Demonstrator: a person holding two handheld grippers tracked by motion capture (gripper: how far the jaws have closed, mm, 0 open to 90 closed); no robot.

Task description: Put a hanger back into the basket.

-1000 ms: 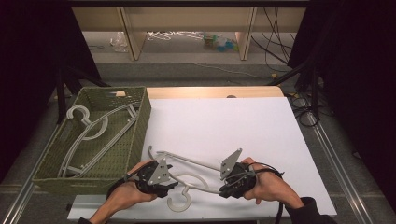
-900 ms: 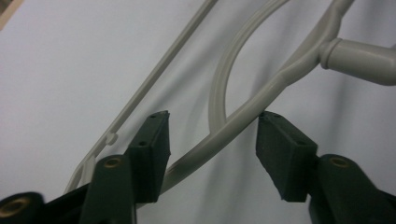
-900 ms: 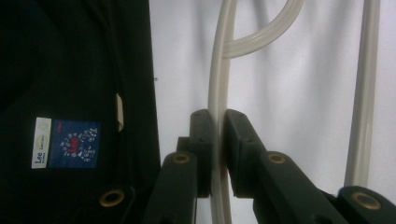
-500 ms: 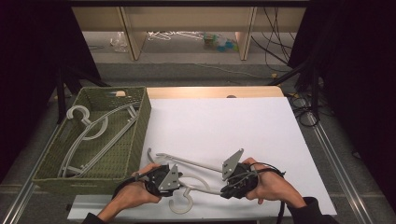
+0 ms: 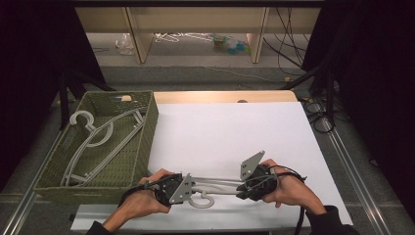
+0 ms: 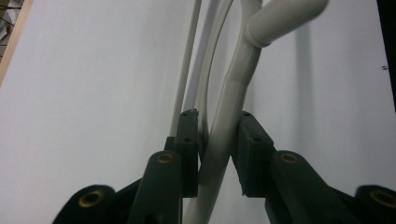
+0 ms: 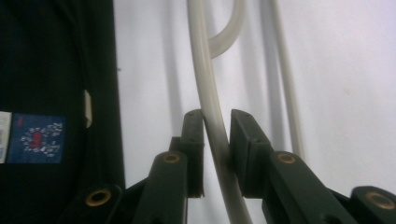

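High view: we hold a white plastic hanger (image 5: 215, 186) at the tabletop's (image 5: 235, 127) near edge, left gripper (image 5: 183, 188) and right gripper (image 5: 244, 186) at opposite ends, beside the green basket (image 5: 147, 142).

Left gripper view: fingers (image 6: 189, 140), just closing, clamp the hanger's arm.

Right gripper view: fingers (image 7: 194, 140), just loosening slightly, flank the bar; it may slip and twist there.

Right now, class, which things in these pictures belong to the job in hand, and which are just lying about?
Part of the job:
- white hanger on the white table
- left gripper, closed on the hanger
- right gripper, closed on the hanger
- green basket with more hangers in it

Just lying about:
- shelf clutter
- cables beside the table
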